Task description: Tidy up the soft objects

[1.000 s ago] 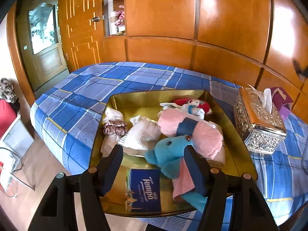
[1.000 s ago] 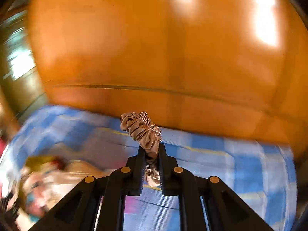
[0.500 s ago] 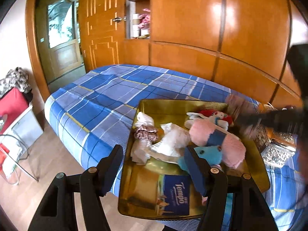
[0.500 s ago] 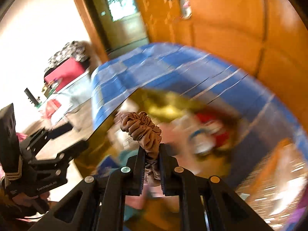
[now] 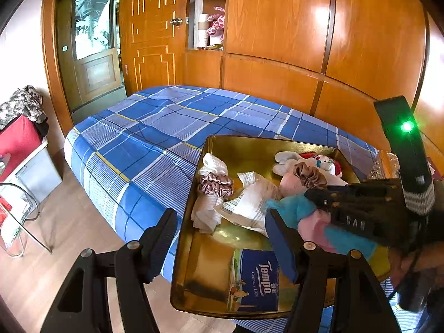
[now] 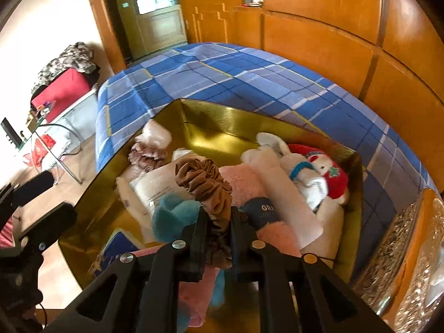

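Note:
A gold tray (image 5: 249, 144) (image 6: 222, 116) on the blue plaid bed holds soft things: a pink scrunchie (image 5: 216, 185) (image 6: 145, 156), a blue and pink plush (image 5: 294, 208) (image 6: 173, 216), a white and red plush (image 5: 319, 163) (image 6: 313, 172), crumpled paper (image 5: 249, 202) and a Tempo tissue pack (image 5: 258, 280). My right gripper (image 6: 217, 216) (image 5: 310, 194) is shut on a brown scrunchie (image 6: 206, 180) (image 5: 308, 174) and holds it above the tray's middle. My left gripper (image 5: 222, 238) is open and empty near the tray's near left edge.
A silver tissue box (image 6: 410, 252) stands right of the tray. The bed (image 5: 155, 127) stretches left and back to an orange wood wall. A red box (image 5: 16, 141) and a glass side table (image 5: 19, 216) stand on the floor at the left.
My right gripper swung from facing the wall to over the tray with the brown scrunchie still in it. My left gripper drew back and left; the tray now lies further right in its view.

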`<action>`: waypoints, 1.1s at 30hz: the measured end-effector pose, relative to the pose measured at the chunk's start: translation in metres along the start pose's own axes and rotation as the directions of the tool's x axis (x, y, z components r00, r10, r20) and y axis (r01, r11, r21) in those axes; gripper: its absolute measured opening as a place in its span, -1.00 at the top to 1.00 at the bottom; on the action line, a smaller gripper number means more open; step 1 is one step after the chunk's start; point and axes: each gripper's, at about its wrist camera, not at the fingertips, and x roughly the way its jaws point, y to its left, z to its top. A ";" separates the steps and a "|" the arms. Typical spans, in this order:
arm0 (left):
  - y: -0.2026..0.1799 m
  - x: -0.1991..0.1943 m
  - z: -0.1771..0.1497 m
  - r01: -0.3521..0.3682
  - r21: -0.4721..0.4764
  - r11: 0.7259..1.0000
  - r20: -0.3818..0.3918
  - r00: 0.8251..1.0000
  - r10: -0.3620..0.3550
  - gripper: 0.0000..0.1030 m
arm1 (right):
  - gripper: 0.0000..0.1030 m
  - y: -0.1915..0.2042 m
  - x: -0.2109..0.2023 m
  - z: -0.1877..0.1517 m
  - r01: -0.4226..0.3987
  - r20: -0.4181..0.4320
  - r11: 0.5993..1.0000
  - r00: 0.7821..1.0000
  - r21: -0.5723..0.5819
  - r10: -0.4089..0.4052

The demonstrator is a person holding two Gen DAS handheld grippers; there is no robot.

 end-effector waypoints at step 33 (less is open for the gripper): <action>-0.019 -0.019 -0.001 -0.001 0.035 0.999 0.053 0.999 -0.001 -0.58 | 0.12 -0.038 -0.056 -0.042 0.095 0.106 0.965 0.987 0.246 -0.124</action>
